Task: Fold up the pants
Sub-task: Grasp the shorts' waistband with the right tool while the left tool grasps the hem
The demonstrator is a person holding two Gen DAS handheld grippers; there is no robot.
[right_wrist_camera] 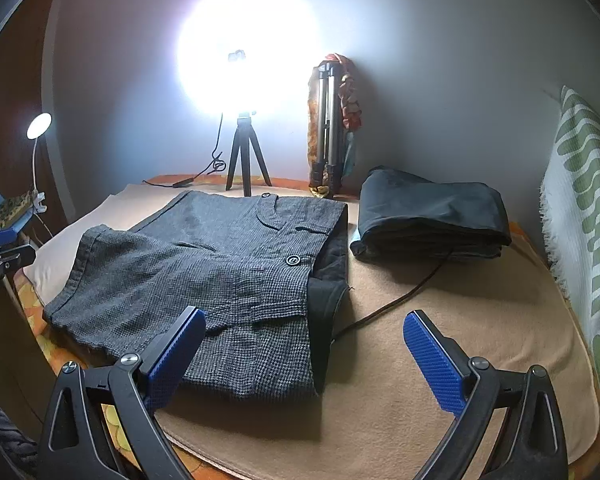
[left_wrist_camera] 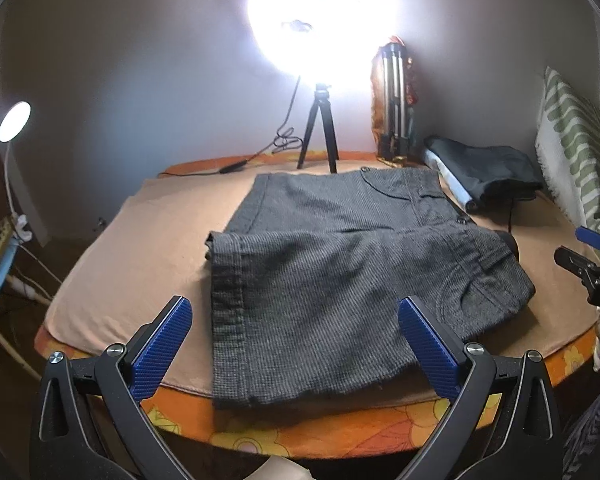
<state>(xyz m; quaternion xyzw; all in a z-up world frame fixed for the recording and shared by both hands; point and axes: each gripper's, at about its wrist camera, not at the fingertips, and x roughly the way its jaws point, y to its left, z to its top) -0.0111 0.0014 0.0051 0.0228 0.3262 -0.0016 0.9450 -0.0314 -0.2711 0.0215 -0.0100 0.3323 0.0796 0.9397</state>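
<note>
I see the folded grey pants (left_wrist_camera: 340,272) mid-frame on the tan blanket (left_wrist_camera: 140,248), with my left gripper (left_wrist_camera: 296,344) and right gripper (right_wrist_camera: 304,356) both spread wide, holding nothing.

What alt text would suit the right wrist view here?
Grey checked pants lie folded on a tan blanket, with the open right hand-held gripper hovering over their near edge. Behind are a folded dark garment and a glaring ring light on a small tripod.

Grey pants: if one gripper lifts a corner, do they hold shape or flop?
The grey pants would likely flop: the folded layers lie soft and rumpled. The thick weave looks fairly heavy, so the fold may slide apart. The textured cloth probably won't slip.
</note>
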